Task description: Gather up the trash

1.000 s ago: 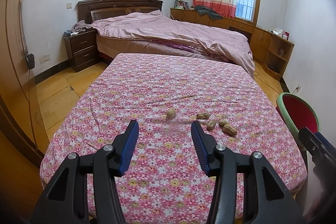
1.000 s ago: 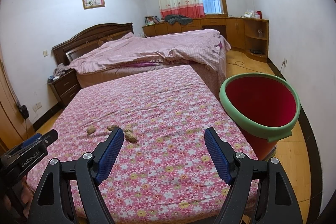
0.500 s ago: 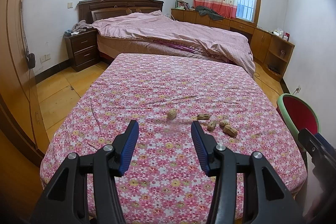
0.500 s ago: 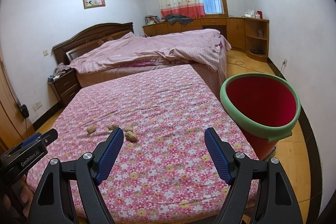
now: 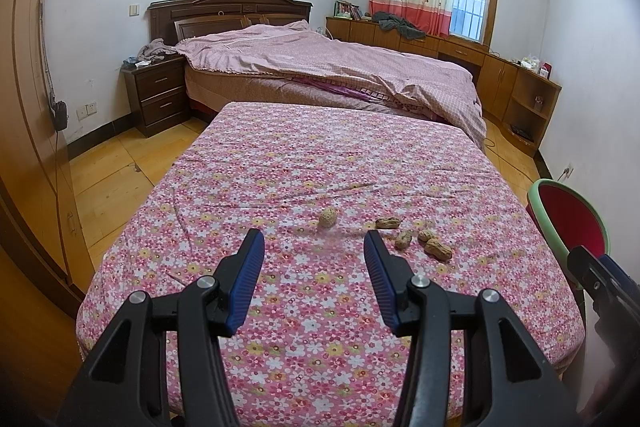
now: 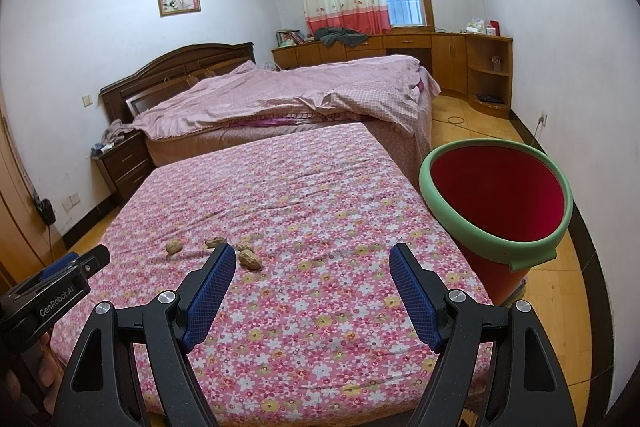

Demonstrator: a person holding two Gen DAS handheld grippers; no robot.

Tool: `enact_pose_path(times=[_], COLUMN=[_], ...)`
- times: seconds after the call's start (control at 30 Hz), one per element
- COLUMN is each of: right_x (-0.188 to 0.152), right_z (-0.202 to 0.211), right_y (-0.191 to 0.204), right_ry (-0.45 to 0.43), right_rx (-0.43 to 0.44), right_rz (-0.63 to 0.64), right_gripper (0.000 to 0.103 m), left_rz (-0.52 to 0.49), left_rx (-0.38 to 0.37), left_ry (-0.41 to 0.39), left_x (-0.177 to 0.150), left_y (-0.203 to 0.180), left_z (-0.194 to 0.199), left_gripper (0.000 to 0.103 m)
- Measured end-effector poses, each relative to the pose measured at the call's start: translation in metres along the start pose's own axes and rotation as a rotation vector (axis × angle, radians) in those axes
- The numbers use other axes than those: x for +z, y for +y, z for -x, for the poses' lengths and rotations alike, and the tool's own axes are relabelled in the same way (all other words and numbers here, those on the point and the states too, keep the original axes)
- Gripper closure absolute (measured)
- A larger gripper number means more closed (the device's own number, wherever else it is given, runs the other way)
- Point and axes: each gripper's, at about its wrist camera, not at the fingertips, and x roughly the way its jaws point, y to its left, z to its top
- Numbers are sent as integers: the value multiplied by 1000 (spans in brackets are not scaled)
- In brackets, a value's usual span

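Approach step, nothing collected yet: my left gripper and right gripper both hung released over the floral bed. Five peanut shells lay at 12–1 o'clock; the red bin stood at 3 o'clock. Next move, I judged: descend and pinch the lone shell.

The left gripper sits slightly lower and tilted upward compared with one second ago; the peanut shells appear marginally farther ahead. The right gripper view shifts negligibly.
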Motion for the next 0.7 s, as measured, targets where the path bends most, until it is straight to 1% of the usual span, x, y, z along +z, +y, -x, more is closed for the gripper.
enact_pose_path(times=[0.6, 0.7], right_x=[0, 0], right_z=[0, 1], right_y=[0, 1], right_ry=[-2, -5], right_rx=[-1, -1], right_rz=[1, 3], right_gripper=[23, 23], left_rz=[13, 11], left_rx=[14, 22], left_ry=[-11, -30], left_x=[-1, 0], left_y=[-4, -5], left_z=[5, 8], left_gripper=[51, 51])
